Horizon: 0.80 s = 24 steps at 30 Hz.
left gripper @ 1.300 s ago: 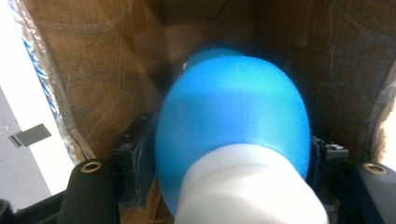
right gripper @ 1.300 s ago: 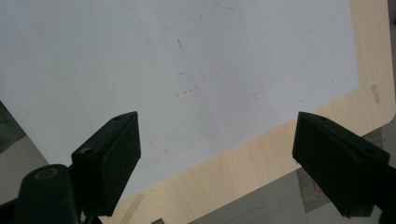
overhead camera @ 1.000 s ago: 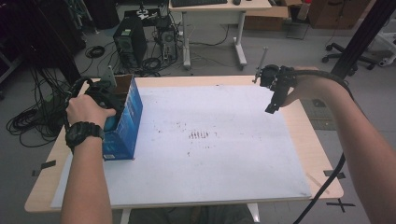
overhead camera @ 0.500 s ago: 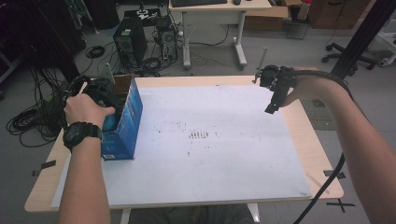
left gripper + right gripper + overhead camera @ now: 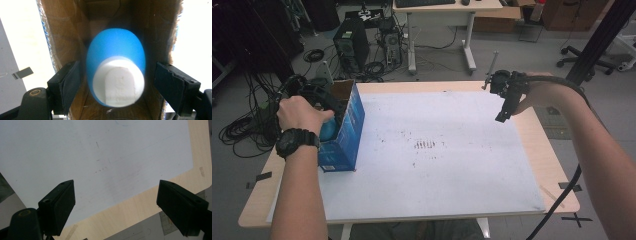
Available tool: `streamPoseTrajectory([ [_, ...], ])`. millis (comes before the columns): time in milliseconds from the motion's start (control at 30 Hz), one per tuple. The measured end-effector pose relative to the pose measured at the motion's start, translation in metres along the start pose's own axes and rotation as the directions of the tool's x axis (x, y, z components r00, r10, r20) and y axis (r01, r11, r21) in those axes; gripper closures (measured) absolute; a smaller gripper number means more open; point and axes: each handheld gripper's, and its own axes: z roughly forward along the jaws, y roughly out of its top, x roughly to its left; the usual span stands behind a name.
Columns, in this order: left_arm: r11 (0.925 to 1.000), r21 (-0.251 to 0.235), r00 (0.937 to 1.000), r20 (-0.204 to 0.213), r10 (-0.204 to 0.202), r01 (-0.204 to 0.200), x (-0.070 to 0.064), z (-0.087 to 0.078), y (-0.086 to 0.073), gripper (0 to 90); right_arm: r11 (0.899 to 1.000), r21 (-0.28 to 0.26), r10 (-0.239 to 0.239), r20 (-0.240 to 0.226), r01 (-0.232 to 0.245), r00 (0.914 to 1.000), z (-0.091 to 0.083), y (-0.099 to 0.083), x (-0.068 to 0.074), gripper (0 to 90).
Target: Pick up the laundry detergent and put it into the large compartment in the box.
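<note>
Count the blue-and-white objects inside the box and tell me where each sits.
1. A blue object with a white end lies inside the open blue cardboard box, between the jaws of the open left gripper. The box's depths behind it are dark, so more may be hidden.

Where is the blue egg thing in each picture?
High view: the blue egg peeks out at the left, inside the open box, just past the left hand.
Left gripper view: the egg sits mid-picture inside the box, between the open jaws.
Right gripper view: not there.
Shared landmark: the cardboard box.
</note>
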Motion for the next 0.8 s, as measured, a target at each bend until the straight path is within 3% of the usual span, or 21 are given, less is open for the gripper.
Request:
streamPoseTrajectory([
  [400, 0.9992, -0.036, 0.9997, -0.017, 0.019, -0.019, -0.005, -0.025, -0.004, 19.9, 1.000, -0.005, 0.004, 0.003, -0.004, 1.0000, -0.002, -0.003, -0.001, 15.2],
  [800, 0.9944, -0.085, 0.9977, -0.033, 0.059, -0.062, -0.022, -0.056, -0.007, 18.0, 1.000, -0.007, 0.007, 0.003, -0.007, 1.0000, -0.003, -0.007, -0.002, 15.1],
])
